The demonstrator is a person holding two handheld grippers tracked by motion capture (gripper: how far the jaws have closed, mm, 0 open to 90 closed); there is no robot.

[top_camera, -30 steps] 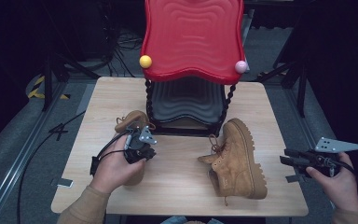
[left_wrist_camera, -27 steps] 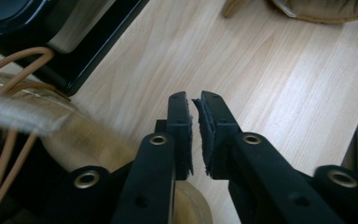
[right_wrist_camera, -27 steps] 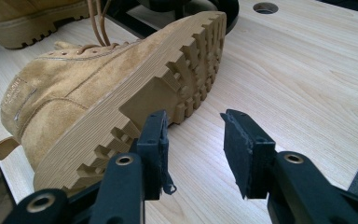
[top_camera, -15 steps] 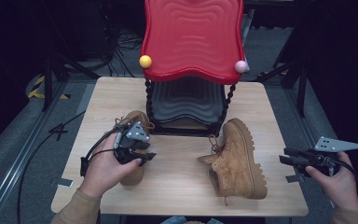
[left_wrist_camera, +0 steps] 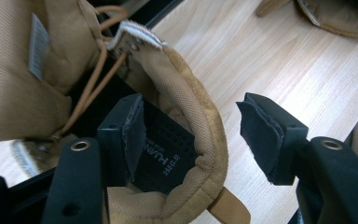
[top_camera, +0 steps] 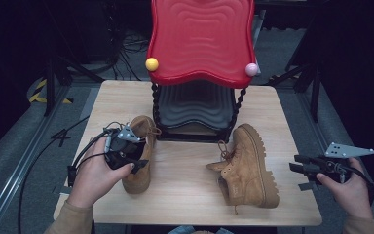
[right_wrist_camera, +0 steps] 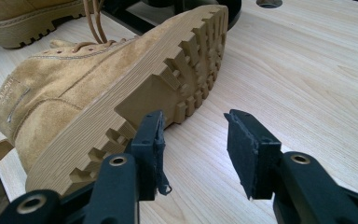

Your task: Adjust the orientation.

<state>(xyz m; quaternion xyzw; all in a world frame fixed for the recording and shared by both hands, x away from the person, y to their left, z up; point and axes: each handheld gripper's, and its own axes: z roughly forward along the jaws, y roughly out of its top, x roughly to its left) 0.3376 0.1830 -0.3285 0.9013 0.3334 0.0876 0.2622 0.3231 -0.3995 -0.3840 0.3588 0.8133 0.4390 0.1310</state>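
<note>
Left gripper (top_camera: 135,157) at lower left of the high view, jaws just opened wide and astride the padded collar of the upright boot (top_camera: 139,161): one pad inside the shaft, the other outside over bare table (top_camera: 185,195), neither pressing, so released. Right gripper (top_camera: 306,166) at lower right, jaws parted on nothing, just beside the sole of the boot on its side (top_camera: 246,163), which lies right of centre below the red rack (top_camera: 199,39). Risk, as a judgement: pulling the left gripper away sideways could catch the inner pad on the collar and tip or drag the upright boot; lifting straight out avoids that. Against the earlier frames: collar then clenched, now let go; left hand shifted slightly toward the frame's left; right hand unmoved.
</note>
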